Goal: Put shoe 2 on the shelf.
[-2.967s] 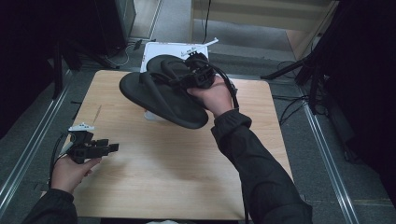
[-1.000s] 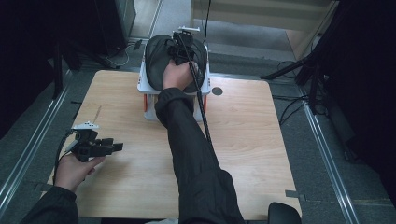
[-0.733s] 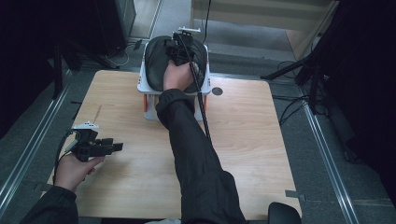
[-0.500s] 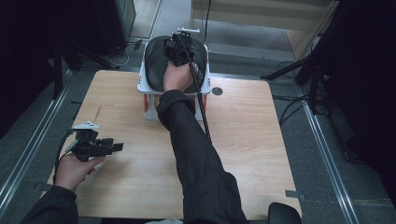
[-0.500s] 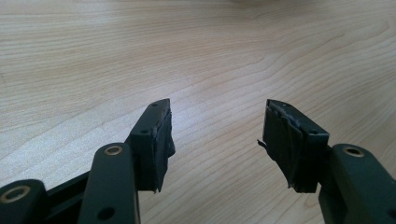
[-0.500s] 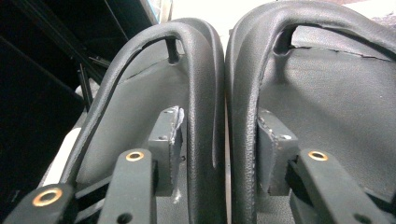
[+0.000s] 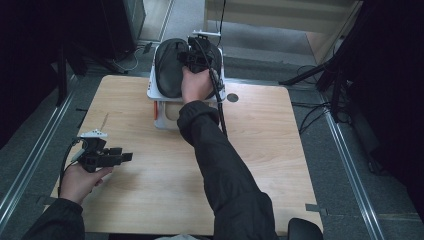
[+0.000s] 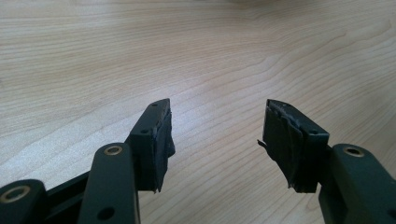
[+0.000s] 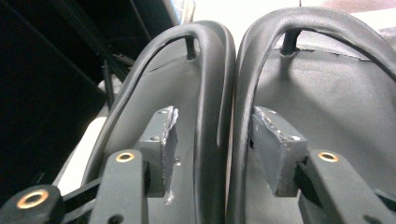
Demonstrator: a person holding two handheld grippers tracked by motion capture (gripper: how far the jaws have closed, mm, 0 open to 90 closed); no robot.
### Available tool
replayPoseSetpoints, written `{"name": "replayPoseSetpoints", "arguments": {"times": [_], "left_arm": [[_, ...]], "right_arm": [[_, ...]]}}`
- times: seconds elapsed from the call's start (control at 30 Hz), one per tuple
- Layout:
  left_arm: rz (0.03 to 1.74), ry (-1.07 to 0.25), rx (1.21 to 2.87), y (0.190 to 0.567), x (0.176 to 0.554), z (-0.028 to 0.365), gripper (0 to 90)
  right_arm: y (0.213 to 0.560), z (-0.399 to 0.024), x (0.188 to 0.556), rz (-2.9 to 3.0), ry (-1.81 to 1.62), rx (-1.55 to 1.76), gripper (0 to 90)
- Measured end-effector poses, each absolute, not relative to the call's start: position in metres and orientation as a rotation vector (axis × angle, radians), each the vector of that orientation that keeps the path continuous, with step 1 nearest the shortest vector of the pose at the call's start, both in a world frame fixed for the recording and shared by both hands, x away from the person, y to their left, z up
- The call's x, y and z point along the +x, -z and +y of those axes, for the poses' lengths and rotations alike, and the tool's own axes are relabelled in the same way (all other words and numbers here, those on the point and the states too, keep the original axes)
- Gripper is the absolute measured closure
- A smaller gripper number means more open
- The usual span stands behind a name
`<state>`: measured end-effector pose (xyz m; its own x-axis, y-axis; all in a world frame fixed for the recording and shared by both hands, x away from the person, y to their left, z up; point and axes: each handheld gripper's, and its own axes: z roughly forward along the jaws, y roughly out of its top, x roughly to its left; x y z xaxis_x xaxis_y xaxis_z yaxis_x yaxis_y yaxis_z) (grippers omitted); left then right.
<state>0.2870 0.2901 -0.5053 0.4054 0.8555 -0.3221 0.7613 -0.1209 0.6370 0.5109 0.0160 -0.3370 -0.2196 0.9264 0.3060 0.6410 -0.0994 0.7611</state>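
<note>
While my right arm stretches across the wooden bench (image 7: pixel 280 150), a white rack (image 7: pixel 156 93) stands at the far edge, left of a small round hole (image 7: pixel 232 97) in the bench top. On the rack lie two black flip-flops (image 7: pixel 172 67) side by side, soles up toward me, their inner edges touching. My right claw (image 7: pixel 194 56) sits over them at the far middle; its jaws have just been opening, and in the right gripper view they stand apart with the flip-flops' two meeting straps (image 9: pixel 229 93) between them, the pads off the rubber. My left claw (image 7: pixel 117 157) hovers low over the near left of the bench, jaws wide with bare wood between them.
</note>
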Motion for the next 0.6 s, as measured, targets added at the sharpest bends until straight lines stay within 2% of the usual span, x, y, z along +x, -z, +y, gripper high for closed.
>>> {"name": "replayPoseSetpoints", "arguments": {"times": [0.4,0.6], "left_arm": [[1.381,-0.159,1.904,0.504,0.290,0.289,42.6],[1.375,-0.153,1.918,0.504,0.293,0.287,42.5]], "right_arm": [[0.324,-0.006,0.467,1.977,-1.265,1.569,52.1],[0.328,-0.014,0.447,2.058,-1.303,1.506,52.0]]}}
